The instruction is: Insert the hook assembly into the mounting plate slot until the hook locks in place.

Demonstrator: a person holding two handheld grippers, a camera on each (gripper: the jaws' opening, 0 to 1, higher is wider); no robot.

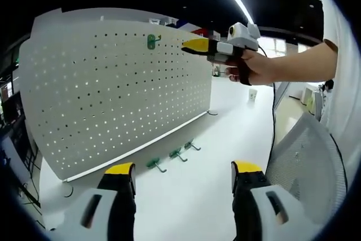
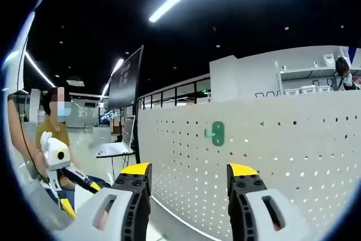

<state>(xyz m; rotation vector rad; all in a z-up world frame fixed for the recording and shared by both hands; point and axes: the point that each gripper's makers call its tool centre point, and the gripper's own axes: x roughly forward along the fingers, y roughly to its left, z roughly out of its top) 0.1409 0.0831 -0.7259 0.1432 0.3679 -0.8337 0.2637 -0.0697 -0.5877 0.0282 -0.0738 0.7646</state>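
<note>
The left tongs stand apart and empty, low over the white worktop. The right tongs, also apart and empty, face the pegboard, where one green hook already sits at 12 o'clock from them. Three more green hooks lie on the worktop at the board's foot. I judge one insertion done and three left. No container is present.

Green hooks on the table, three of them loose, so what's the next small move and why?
Probably lower the left gripper toward the nearest loose green hook. One hook already sits in the pegboard, three lie on the table, and both grippers look open and empty, the right gripper facing the board.
</note>
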